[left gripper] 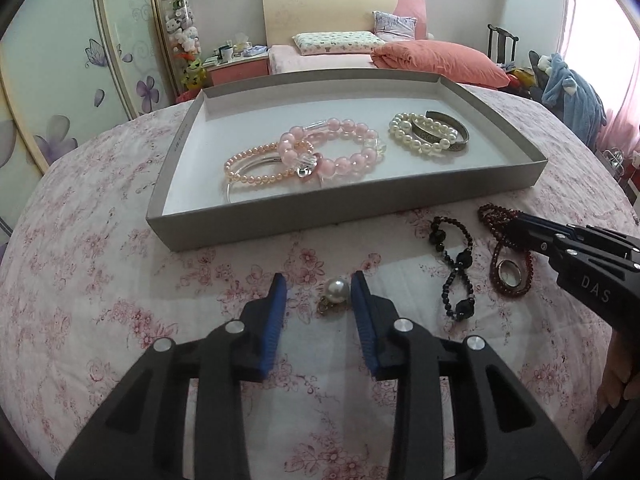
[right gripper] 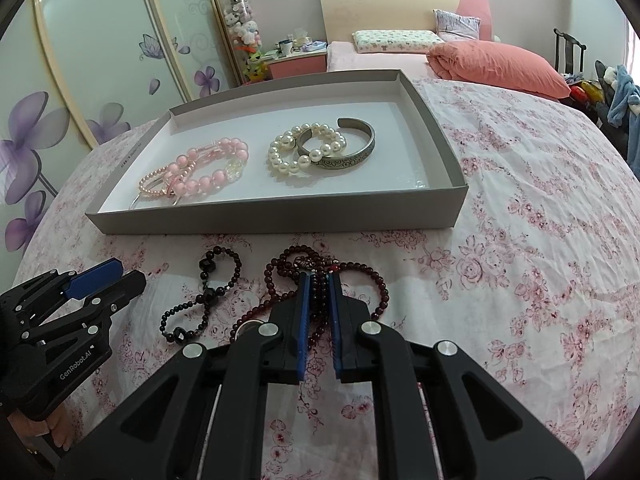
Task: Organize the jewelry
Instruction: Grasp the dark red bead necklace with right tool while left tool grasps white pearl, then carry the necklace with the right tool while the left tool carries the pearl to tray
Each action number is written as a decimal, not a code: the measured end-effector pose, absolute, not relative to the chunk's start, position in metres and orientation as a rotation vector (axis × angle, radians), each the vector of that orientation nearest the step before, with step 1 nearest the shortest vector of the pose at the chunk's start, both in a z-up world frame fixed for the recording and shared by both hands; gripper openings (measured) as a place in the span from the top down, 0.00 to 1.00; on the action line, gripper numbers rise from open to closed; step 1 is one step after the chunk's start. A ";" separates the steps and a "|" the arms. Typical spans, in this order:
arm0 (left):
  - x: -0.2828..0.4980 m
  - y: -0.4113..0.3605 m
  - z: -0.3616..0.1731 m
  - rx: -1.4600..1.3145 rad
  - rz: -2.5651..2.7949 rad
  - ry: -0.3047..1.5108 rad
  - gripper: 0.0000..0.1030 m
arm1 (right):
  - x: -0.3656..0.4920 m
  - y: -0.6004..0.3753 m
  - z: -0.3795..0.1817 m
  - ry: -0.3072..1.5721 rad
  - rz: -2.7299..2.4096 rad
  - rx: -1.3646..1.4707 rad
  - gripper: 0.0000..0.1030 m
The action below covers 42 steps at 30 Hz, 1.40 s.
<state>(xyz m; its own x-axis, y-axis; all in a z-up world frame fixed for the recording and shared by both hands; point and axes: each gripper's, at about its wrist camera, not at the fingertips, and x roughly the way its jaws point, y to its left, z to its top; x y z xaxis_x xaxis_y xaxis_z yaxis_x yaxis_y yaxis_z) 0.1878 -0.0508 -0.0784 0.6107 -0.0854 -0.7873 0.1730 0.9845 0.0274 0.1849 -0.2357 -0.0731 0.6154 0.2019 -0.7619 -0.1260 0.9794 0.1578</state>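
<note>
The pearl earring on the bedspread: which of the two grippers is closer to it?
Left. The left gripper has the pearl earring between its fingers; the right gripper is off to the side, clamped on the dark red bead necklace.

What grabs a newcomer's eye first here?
The grey tray on the floral bedspread, holding pink bead bracelets left and a pearl bracelet on a metal cuff right. Nearer, the right claw is shut on a dark red bead necklace; the left claw straddles a pearl pendant.
</note>
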 end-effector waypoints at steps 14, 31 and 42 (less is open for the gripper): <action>0.185 -0.042 -0.077 0.058 -0.154 0.899 0.86 | 0.185 -0.238 -0.069 0.859 0.221 0.136 0.91; 0.158 -0.022 -0.039 0.010 -0.131 0.721 0.86 | 0.155 -0.236 -0.027 0.696 0.365 0.230 0.91; 0.134 -0.029 -0.019 0.050 -0.101 0.603 0.86 | 0.132 -0.232 -0.002 0.593 0.380 0.202 0.91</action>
<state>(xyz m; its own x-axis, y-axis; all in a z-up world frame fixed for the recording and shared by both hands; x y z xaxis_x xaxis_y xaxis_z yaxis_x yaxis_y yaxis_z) 0.1342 -0.0289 -0.0194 0.8189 -0.0805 -0.5682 0.1098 0.9938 0.0175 0.1320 -0.2319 -0.0023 0.7629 0.4045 -0.5043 -0.2900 0.9113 0.2922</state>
